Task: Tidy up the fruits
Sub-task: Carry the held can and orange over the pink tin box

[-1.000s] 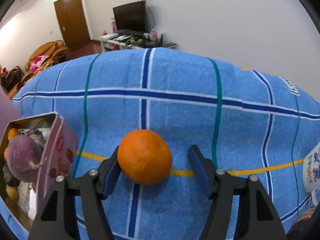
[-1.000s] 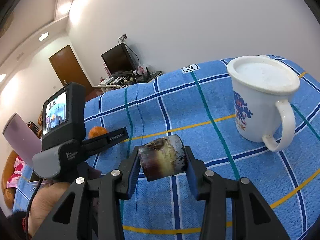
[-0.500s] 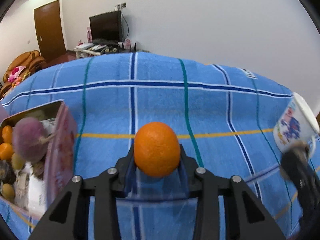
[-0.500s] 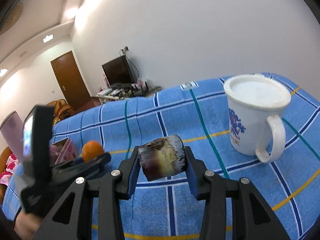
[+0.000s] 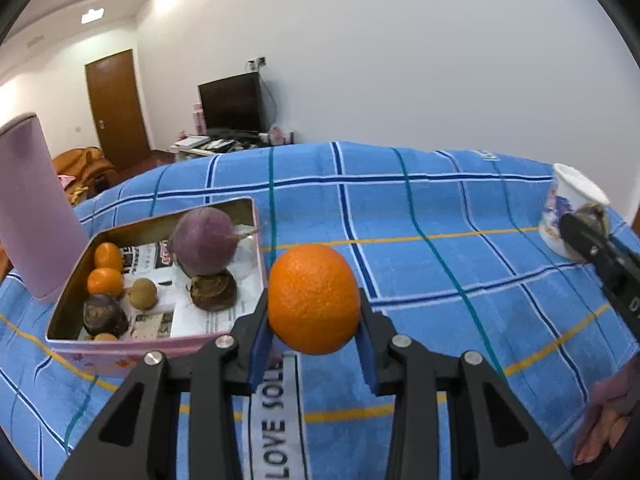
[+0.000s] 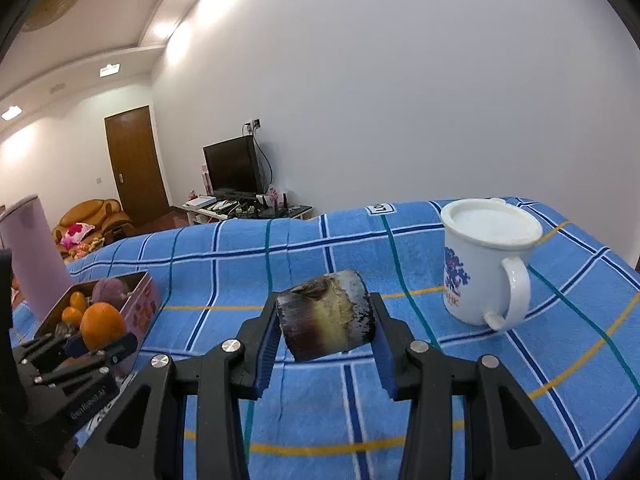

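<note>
- Nearest the left wrist camera, the left gripper is clenched on an orange, its blue pads pressing the fruit's two sides at about its widest part, and the fruit hangs above the blue checked cloth.
- The orange looks firm, round and fairly light; its pebbled skin should give the pads some hold, but a ball can roll out of flat pads, so a grip across the middle seems the safest.
- Nearest the right wrist camera, the right gripper grasps a dark, stubby fruit piece by its sides; its glossy, mottled skin looks slick and perhaps soft, so a gentle squeeze is probably wiser.
- Just beyond and to the left of the orange sits the pink tin box, already holding two small oranges, a large purple fruit and several brown ones on printed paper.
- Behind the box stands a pink tumbler.
- Farther right on the cloth, well apart from the box, is a white mug.
</note>
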`<state>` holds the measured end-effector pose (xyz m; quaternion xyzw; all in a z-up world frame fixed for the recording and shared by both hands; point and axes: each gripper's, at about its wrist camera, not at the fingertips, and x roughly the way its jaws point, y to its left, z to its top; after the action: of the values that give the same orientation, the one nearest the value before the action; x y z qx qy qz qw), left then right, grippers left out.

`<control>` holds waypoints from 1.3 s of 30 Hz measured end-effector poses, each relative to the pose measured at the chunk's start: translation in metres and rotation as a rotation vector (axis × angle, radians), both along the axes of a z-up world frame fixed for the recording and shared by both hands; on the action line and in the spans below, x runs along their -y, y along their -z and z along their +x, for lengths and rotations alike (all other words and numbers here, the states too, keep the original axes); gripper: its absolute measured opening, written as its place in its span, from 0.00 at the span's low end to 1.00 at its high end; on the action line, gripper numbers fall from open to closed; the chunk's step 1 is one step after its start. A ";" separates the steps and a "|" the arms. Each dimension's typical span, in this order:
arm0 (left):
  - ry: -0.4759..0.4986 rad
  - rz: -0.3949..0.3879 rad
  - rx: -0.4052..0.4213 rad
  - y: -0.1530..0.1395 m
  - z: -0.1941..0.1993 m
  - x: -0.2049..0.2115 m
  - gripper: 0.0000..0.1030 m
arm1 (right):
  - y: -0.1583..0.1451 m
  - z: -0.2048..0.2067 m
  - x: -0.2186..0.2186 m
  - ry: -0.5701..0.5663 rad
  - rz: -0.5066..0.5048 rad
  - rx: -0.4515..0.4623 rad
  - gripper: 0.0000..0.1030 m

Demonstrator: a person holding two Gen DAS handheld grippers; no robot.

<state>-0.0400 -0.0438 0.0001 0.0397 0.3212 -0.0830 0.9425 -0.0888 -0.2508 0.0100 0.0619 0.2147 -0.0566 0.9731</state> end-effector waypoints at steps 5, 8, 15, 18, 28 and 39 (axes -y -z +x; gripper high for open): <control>-0.005 0.014 0.033 -0.003 -0.021 -0.010 0.38 | 0.000 -0.016 -0.010 0.014 -0.006 0.001 0.42; -0.004 0.010 0.040 -0.004 -0.025 -0.015 0.38 | 0.002 -0.023 -0.016 0.018 -0.003 -0.005 0.42; 0.000 0.003 0.058 -0.002 -0.045 -0.027 0.38 | 0.002 -0.043 -0.039 0.003 -0.004 0.000 0.42; -0.006 0.003 0.064 -0.002 -0.050 -0.033 0.38 | 0.003 -0.045 -0.051 -0.015 0.007 -0.005 0.42; -0.033 -0.005 0.076 -0.003 -0.060 -0.063 0.38 | 0.005 -0.050 -0.092 -0.061 0.005 -0.014 0.42; -0.057 -0.026 0.076 -0.003 -0.064 -0.089 0.38 | 0.007 -0.048 -0.132 -0.127 -0.003 -0.018 0.42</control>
<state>-0.1042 0.0457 0.0030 0.0212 0.2849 -0.0587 0.9565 -0.1373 -0.1183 0.0029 0.0461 0.2271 0.0045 0.9728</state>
